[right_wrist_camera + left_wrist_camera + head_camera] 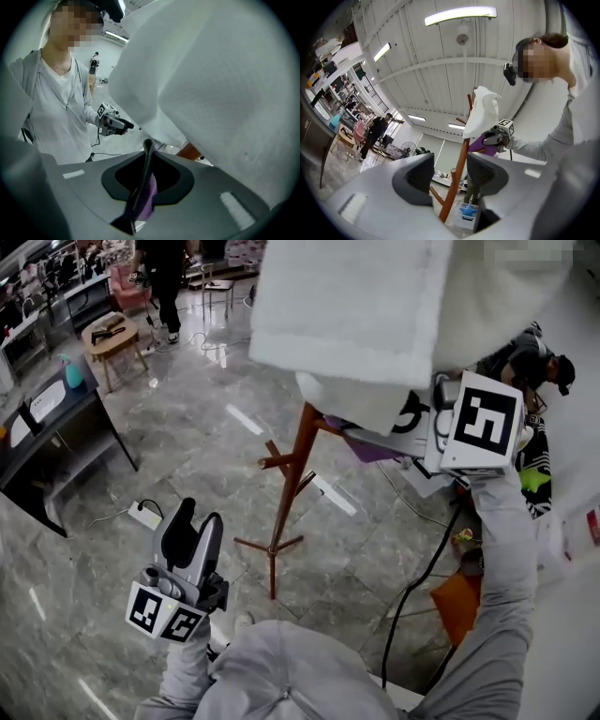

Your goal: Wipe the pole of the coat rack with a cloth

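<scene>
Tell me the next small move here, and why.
Probably press the purple cloth against the pole and begin sliding it down. The right tool is shut on the cloth beside the upper pole, just under the white fabric draped over the top; contact with the pole can't be told. The left tool is open, empty and low.

Above the right tongs, a white towel runs off the head view's top edge and covers the upper end of the coat rack pole. There the jaws sit behind their own marker cube, and only a corner of the purple cloth shows beside them. In the right gripper view the towel hides the pole beyond the tongs, except a brown sliver.
</scene>
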### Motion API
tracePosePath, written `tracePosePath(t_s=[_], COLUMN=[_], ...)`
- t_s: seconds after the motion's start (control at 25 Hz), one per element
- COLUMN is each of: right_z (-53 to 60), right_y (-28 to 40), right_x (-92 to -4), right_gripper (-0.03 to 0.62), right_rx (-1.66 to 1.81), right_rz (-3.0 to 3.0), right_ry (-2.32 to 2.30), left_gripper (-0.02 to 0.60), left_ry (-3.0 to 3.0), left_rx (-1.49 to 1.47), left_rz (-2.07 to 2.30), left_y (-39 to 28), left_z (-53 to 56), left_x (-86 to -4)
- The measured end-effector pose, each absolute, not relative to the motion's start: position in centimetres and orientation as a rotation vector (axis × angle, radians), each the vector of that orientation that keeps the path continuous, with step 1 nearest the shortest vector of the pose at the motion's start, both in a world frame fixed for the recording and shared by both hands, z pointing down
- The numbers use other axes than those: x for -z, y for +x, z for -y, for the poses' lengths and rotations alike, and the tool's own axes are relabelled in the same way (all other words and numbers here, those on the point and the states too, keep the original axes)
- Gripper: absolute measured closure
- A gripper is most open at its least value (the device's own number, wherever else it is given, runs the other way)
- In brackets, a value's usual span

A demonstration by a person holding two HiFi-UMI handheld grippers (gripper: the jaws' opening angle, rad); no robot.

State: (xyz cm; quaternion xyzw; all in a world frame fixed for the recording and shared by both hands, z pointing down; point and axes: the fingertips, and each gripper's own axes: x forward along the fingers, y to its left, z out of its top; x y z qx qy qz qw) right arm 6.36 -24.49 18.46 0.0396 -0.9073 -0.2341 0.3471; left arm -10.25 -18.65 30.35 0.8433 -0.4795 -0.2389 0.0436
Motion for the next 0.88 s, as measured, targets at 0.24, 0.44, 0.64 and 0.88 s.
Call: tracePosePath(t_s=[0.24, 0.44, 0.64, 0.88], right_z=[22.2, 20.5, 19.8, 20.1], right_y=[5.8, 5.3, 4.5, 3.3], right_x=[-19.0, -20.7, -23.2, -26.8], right_gripper=[0.551, 0.551, 0.553, 0.553], right_rx=[0.714, 0.845, 1.065, 1.220], right_rz=[2.221, 2.074, 1.846, 1.565], right_ry=[0.105, 0.134, 0.211, 0.303], left_gripper=[0.348, 0.348, 0.348, 0.348], left_ry=[2.588, 2.601, 2.612, 2.614], left_rx=[0.744, 0.753, 0.763, 0.768], left_rz=[1.413, 1.385, 1.361, 1.346], left_y=[-10.2, -10.1, -9.7, -9.5], left_z=[18.5, 18.2, 17.7, 17.3], left_x=[-30.6, -30.6, -30.5, -30.6])
